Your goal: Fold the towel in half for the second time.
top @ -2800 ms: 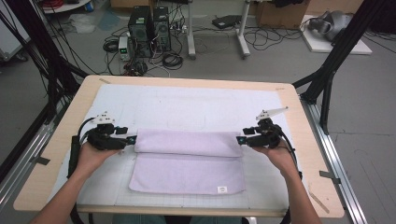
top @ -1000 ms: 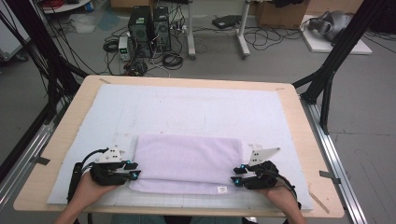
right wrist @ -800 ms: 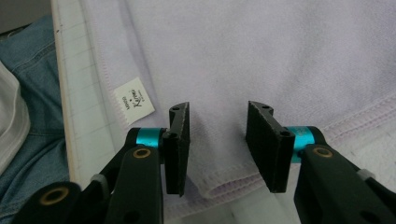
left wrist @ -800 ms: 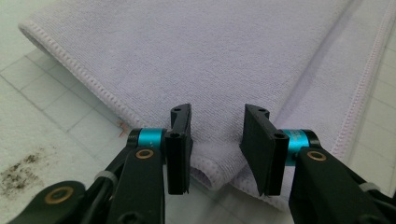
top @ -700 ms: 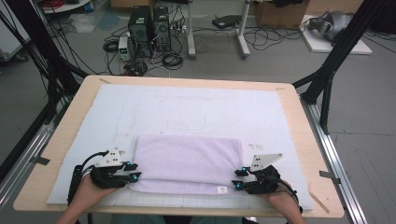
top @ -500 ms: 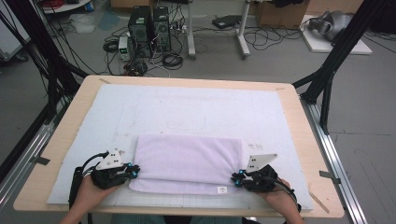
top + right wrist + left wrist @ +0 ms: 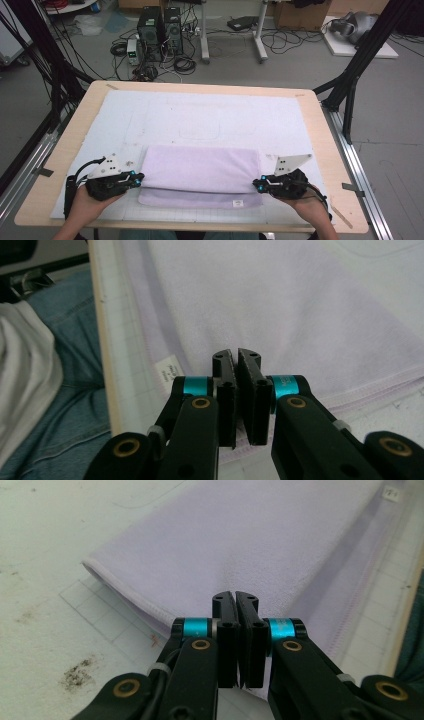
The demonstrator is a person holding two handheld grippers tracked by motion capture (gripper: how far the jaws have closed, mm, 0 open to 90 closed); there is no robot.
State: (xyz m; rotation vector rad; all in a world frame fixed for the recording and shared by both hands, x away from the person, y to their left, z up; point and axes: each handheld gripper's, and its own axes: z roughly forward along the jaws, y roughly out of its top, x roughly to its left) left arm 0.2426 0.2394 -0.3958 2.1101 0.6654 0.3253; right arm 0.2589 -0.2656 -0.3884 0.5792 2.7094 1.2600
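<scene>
The towel (image 7: 200, 170) is pale lilac, soft and matte, folded into a long flat band that lies across the lower middle of the high view, on the white mat (image 7: 200, 115) that covers the wooden surface (image 7: 320, 130). Its upper layer sits a little back from the layer under it, so a strip of the lower layer shows along the near edge, with a small white label (image 7: 238, 203) at that strip's lower right. A stitched hem runs along the ends. My left gripper (image 7: 139, 176) is at the towel's left end, in the lower left of the high view, and my right gripper (image 7: 256, 184) is at its right end, in the lower right. My left fingers have just been closing and are now pressed together; in the left gripper view the hemmed edge of the upper layer runs straight into them, so I have the towel pinched there. My right fingers are closed on the towel's other end in the same way, and in the right gripper view the label lies just left of them.
</scene>
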